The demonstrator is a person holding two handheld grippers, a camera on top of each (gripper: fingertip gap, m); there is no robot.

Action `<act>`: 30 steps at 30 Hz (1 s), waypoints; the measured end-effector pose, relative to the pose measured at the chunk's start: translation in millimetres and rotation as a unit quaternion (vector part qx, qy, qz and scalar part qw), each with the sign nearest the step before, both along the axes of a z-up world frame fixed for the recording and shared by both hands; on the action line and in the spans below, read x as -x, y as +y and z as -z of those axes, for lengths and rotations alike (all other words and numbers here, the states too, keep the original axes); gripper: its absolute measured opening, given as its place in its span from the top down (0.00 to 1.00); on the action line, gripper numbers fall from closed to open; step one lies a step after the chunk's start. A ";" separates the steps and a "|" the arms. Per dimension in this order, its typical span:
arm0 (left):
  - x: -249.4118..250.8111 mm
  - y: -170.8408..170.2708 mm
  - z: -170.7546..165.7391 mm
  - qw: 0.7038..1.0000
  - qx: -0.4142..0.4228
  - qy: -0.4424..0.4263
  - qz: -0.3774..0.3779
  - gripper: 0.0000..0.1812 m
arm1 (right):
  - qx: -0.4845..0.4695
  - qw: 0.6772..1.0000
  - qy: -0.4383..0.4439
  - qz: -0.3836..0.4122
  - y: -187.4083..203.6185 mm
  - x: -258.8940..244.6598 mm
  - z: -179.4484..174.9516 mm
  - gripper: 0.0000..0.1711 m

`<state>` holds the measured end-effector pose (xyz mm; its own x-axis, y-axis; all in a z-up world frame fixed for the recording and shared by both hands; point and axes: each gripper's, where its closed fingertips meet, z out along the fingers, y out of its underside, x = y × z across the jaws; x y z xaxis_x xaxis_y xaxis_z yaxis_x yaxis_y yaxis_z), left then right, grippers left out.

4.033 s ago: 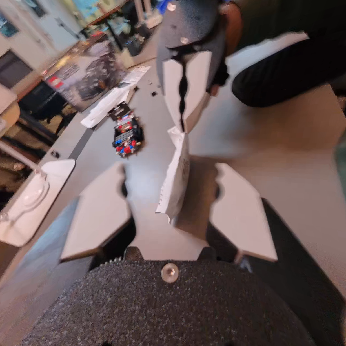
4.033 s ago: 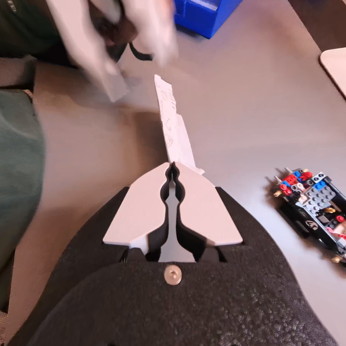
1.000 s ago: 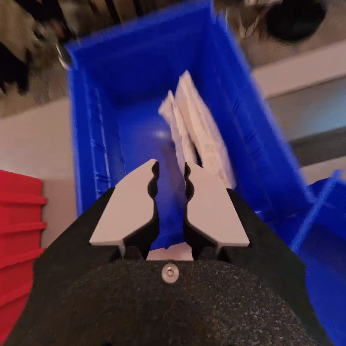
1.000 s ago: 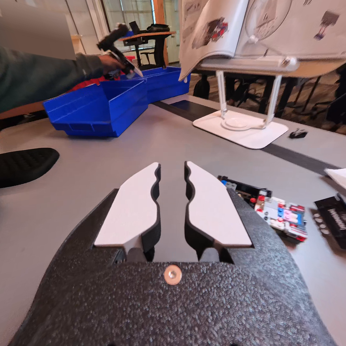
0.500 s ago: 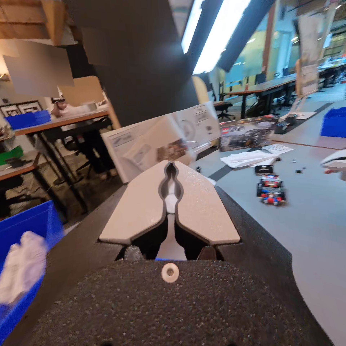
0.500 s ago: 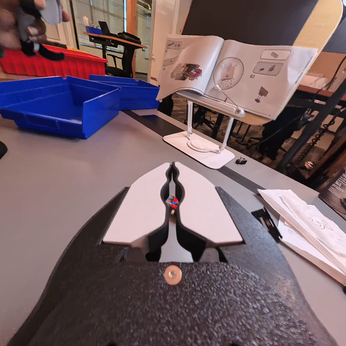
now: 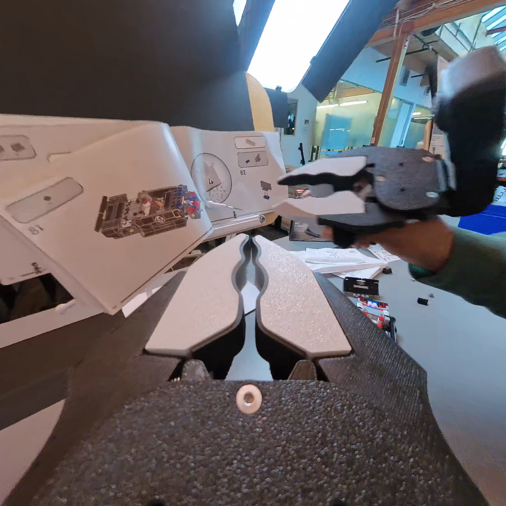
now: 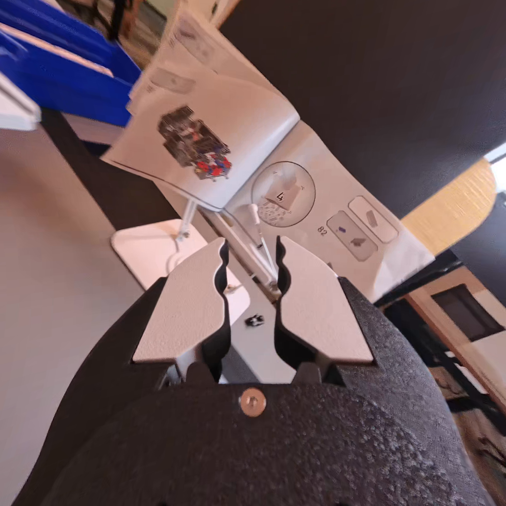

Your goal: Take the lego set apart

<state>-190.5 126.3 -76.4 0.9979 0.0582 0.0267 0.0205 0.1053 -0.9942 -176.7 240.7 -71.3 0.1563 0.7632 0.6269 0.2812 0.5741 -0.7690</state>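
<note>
Nearest my left camera: left gripper [image 7: 250, 241], grey fingers pressed together, nothing between them.
Right gripper [image 8: 250, 242]: I see its fingers apart, empty, raised off the grey tabletop [image 7: 451, 356].
Small multicoloured lego car [image 7: 376, 312]: on the tabletop, right of my left gripper, untouched.
Beyond: open white instruction booklet [image 8: 219, 123] on its white stand [image 8: 147, 246]; blue plastic bins [image 8: 60, 71] farther left.

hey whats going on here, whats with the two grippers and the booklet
A person holds a gripper in each hand, both raised toward the open instruction booklet on its white stand. The left gripper is shut and empty. The right gripper is open, its tips near the stand's page clip. Neither touches the lego car, which sits partly built on the grey table beside paper bags.
</note>
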 end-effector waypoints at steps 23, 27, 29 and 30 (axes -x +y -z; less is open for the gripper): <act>91.4 116.6 17.4 0.978 0.137 0.113 -0.113 1.00 | -0.009 1.000 -0.014 -0.015 39.9 35.2 4.9 0.82; 91.4 115.8 17.9 0.976 0.131 0.136 -0.108 1.00 | -0.080 0.991 -0.107 0.014 44.6 68.2 32.8 0.87; 91.5 114.4 17.4 0.975 0.135 0.141 -0.107 1.00 | -0.099 0.990 -0.091 0.032 51.3 68.5 29.8 1.00; 91.5 113.8 17.9 0.974 0.138 0.145 -0.104 1.00 | -0.073 0.994 -0.071 0.035 53.2 66.0 25.9 1.00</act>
